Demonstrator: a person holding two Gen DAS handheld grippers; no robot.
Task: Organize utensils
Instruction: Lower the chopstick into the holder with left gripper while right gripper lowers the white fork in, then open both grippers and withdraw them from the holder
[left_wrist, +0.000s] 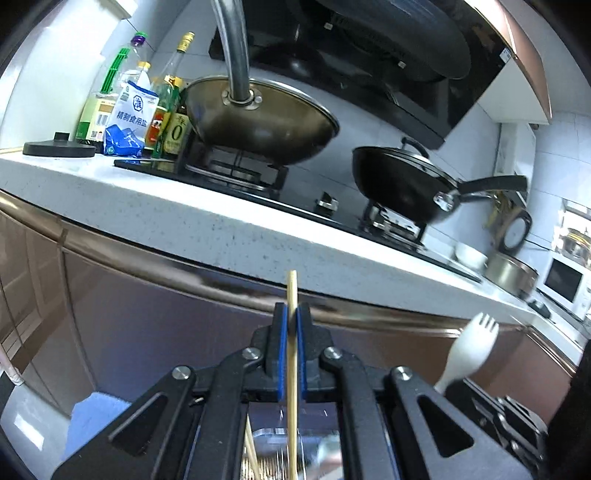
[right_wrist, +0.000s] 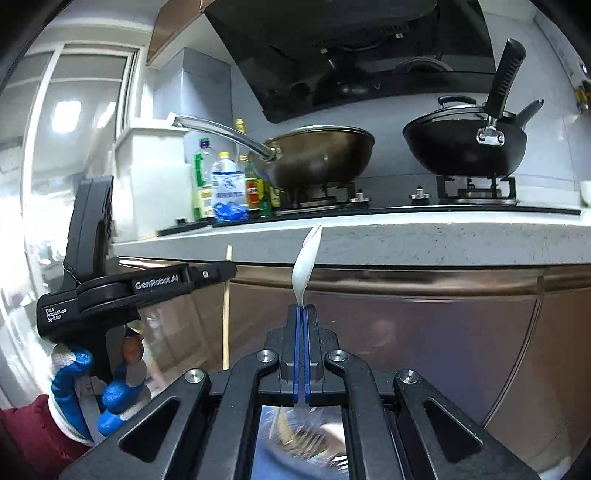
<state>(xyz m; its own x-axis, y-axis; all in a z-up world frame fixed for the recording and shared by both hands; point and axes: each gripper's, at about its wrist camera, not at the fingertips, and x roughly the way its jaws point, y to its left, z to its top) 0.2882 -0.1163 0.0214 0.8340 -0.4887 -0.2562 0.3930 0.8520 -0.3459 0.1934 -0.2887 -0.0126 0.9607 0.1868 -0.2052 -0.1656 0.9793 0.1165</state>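
left tool (left_wrist: 292, 314): closed on a single wooden chopstick (left_wrist: 293, 291). the blue pads (left_wrist: 282, 354) clamp the stick near its upper part; it stands nearly upright, its tip rising above the fingertips in front of the tabletop edge (left_wrist: 229, 236), its lower length running down between the tool links and out of the frame bottom. in the right wrist view the same left tool (right_wrist: 221, 271) appears at left, held by a hand in a blue-and-white glove (right_wrist: 77, 384), with the chopstick (right_wrist: 226, 314) passing vertically through its tip.

right tool (right_wrist: 303, 308): closed on a white plastic spork (right_wrist: 304, 266). the pads grip the thin handle; the head points up and leans slightly right, seen edge-on against the tabletop front. in the left wrist view the spork (left_wrist: 467, 350) shows at lower right, tines up.

both tools are held side by side, near each other, below the tabletop level and in front of brown glossy cabinet doors (right_wrist: 424, 332).

on the tabletop, far side: a steel wok (left_wrist: 258, 118) on the left burner, a black lidded pan (left_wrist: 402, 181) on the right burner, and a group of bottles with a salt bag (left_wrist: 129, 118) at far left. a range hood (right_wrist: 351, 44) hangs above the hob.

below each tool a blurred container of utensils is partly visible; its contents cannot be told.
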